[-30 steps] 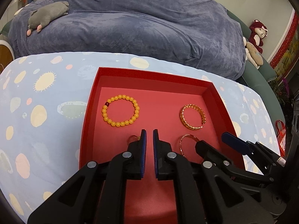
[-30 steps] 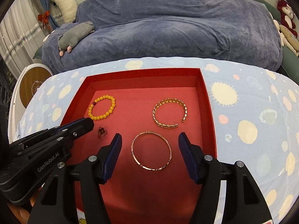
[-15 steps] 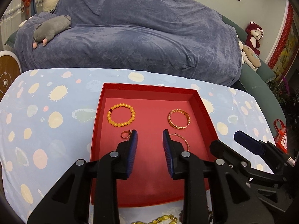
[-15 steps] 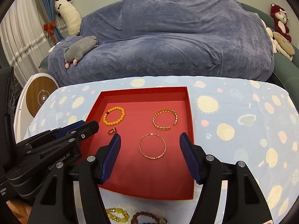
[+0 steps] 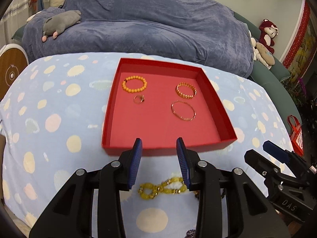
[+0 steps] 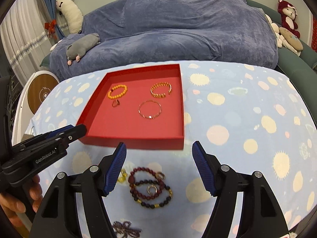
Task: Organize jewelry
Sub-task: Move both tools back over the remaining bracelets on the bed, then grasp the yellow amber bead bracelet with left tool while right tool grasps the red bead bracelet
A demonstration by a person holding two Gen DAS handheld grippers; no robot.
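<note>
Both grippers back from tray (image 5: 168, 149)

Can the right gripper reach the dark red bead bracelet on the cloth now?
Probably yes. The right gripper is open, and the dark red bracelet lies on the cloth just ahead, between its fingers. Nothing covers it; only a small ring lies inside its loops.

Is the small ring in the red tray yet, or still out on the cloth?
In. The small ring lies on the red tray floor, below the orange bead bracelet.
</note>
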